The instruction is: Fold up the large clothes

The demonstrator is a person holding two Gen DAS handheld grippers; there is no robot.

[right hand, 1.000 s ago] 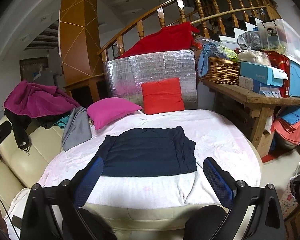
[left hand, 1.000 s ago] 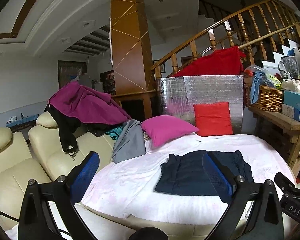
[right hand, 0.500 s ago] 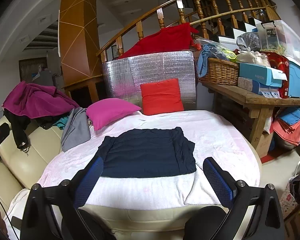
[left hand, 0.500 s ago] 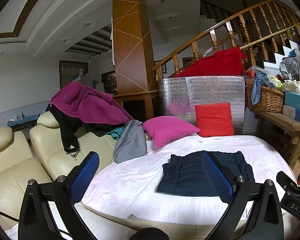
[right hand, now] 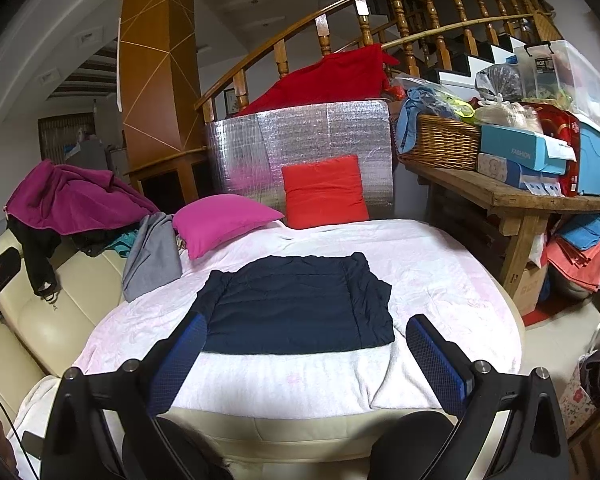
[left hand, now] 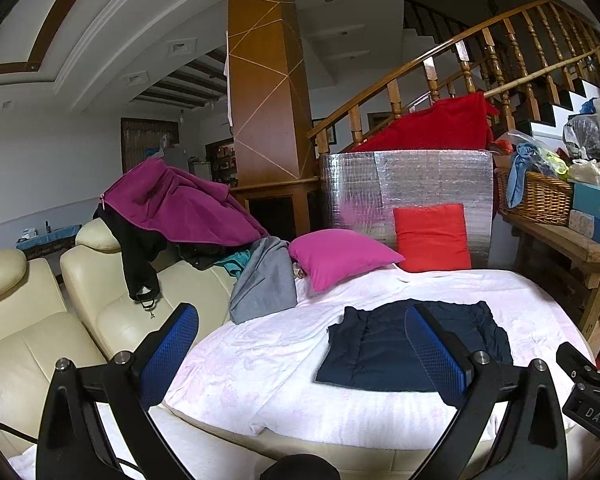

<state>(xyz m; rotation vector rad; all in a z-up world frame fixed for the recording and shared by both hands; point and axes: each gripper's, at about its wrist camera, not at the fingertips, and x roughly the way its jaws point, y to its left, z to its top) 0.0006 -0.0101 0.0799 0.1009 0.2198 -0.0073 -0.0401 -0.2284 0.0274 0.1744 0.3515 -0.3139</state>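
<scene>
Readable text I am picking out

I am reading "DAS" in pale letters on the black part [left hand: 592, 410] at the lower right of the left wrist view, "FASHION" on the light blue box [right hand: 520, 152] on the counter [right hand: 500, 196], and "ROX" on the clear storage bin's label [right hand: 544, 65]; other print is too small.

Round bed [right hand: 440, 276] — navy garment [right hand: 296, 304], pink pillow [right hand: 220, 222], red cushion [right hand: 324, 192]

Folded garment [right hand: 296, 304] mid-bed [right hand: 440, 264] — two pillows [right hand: 220, 222] behind, sofa [right hand: 60, 320] left, bench [right hand: 508, 196] right.
</scene>
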